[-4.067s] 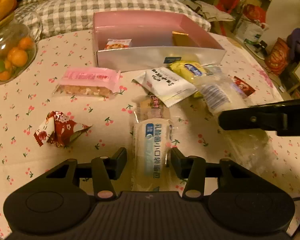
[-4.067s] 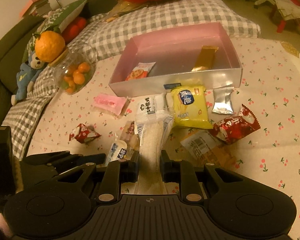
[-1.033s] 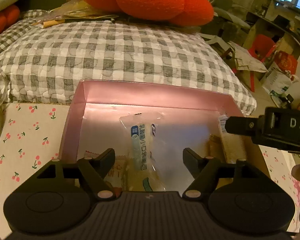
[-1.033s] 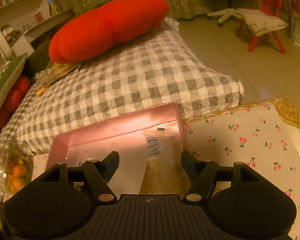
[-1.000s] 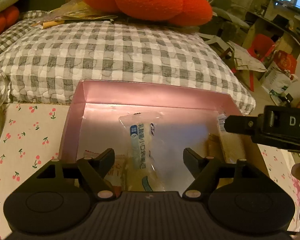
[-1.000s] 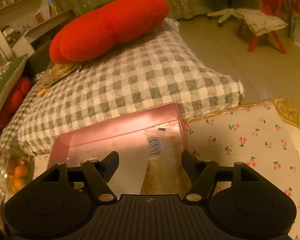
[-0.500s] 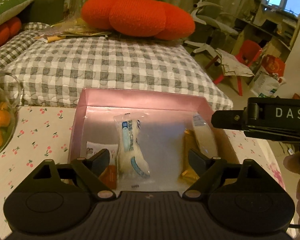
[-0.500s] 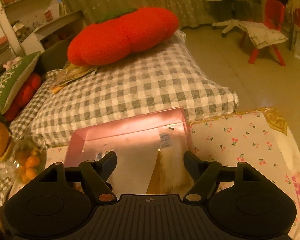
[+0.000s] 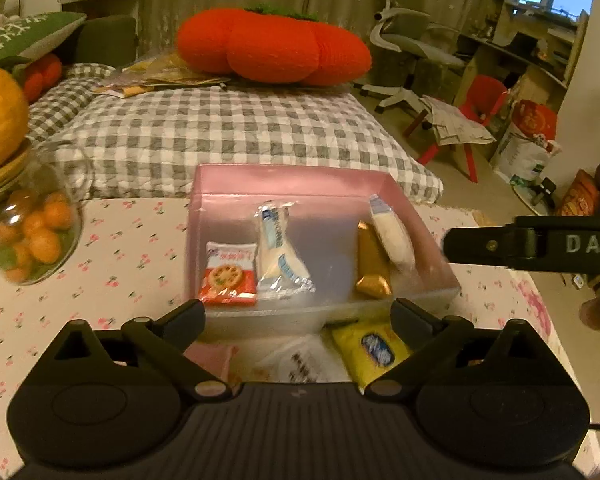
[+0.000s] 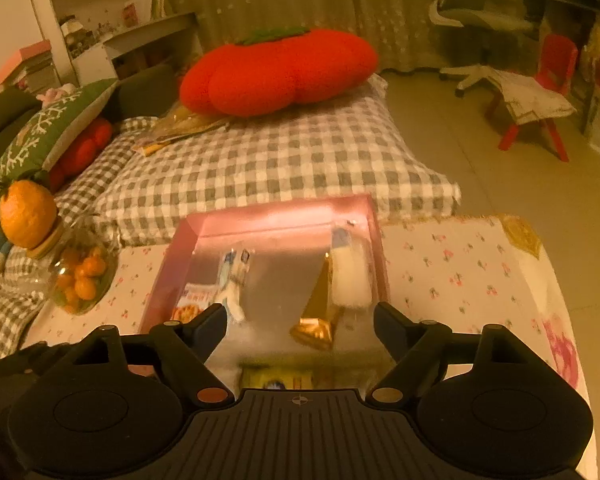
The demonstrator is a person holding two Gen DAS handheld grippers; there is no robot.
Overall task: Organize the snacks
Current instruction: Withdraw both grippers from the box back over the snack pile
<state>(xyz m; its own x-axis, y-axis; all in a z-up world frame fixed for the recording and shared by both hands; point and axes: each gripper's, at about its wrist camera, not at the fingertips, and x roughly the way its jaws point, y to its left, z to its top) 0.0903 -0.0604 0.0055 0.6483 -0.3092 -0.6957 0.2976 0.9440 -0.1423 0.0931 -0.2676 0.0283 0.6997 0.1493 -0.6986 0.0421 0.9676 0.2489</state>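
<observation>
With both the left gripper (image 9: 298,312) and right gripper (image 10: 300,318) spread and empty above the pink box (image 9: 292,176), descend next onto the yellow packet (image 9: 374,350) lying just in front of its near wall, straddling it squarely before pinching.

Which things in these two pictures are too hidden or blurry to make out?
- Left wrist view: the white printed packet and pink wrapper in front of the pink box are hidden behind the left gripper.
- Right wrist view: the yellow packet is blurred and half hidden.
- Both views: packet lettering is unreadable.
</observation>
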